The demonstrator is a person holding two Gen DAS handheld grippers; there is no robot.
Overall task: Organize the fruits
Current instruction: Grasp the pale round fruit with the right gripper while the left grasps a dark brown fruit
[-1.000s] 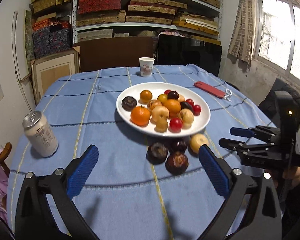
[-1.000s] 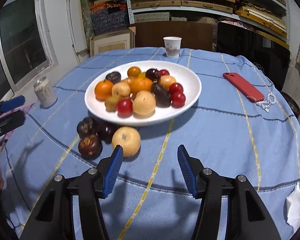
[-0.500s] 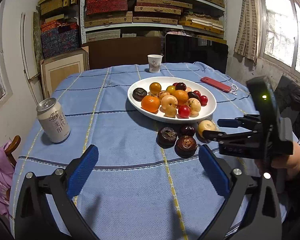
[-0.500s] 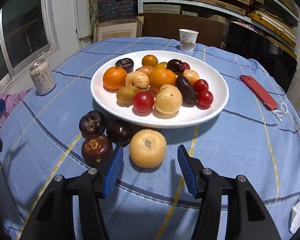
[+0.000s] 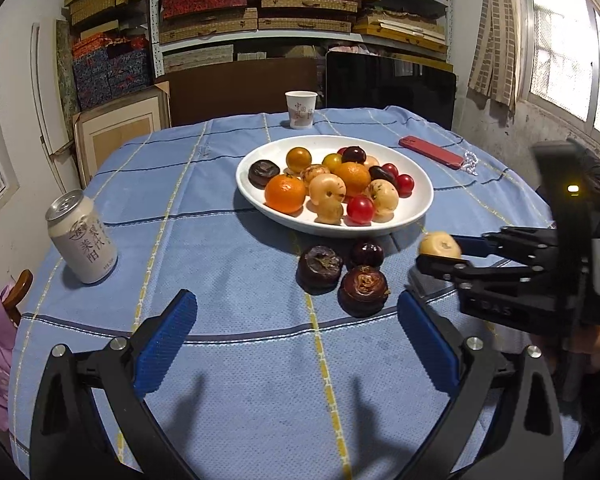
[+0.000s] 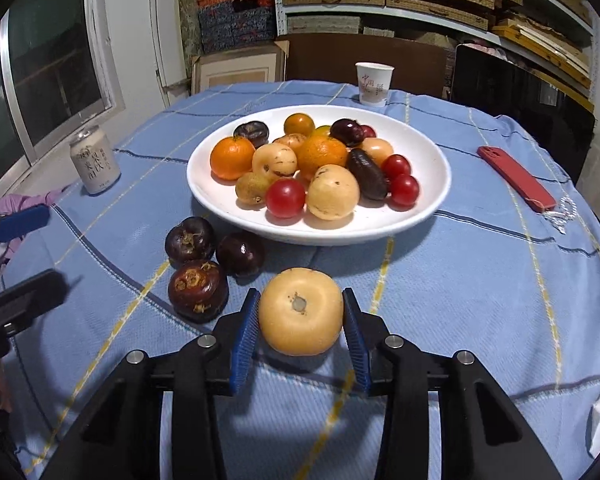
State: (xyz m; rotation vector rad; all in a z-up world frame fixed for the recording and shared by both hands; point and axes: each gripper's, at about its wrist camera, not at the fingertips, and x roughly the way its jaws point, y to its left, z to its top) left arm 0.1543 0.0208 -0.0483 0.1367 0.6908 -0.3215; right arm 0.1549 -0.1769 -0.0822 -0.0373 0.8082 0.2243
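Note:
A white plate (image 6: pixel 428 216) holds several oranges, tan pears, red tomatoes and dark fruits; it also shows in the left wrist view (image 5: pixel 416 216). Three dark purple fruits (image 6: pixel 198 286) lie on the blue cloth in front of it. My right gripper (image 6: pixel 301 314) is shut on a tan round fruit (image 6: pixel 301 312) just above the cloth; the left wrist view shows the fruit (image 5: pixel 439 245) between its fingers. My left gripper (image 5: pixel 296 344) is open and empty, low over the cloth, short of the dark fruits (image 5: pixel 362 290).
A white drink can (image 5: pixel 82 238) stands at the left. A paper cup (image 6: pixel 373 83) stands behind the plate. A red phone (image 6: pixel 516 178) with a small chain lies at the right. Shelves of boxes and a dark screen are behind the table.
My right gripper moved forward around the tan fruit and closed on it. My left gripper stayed open and drew back a little.

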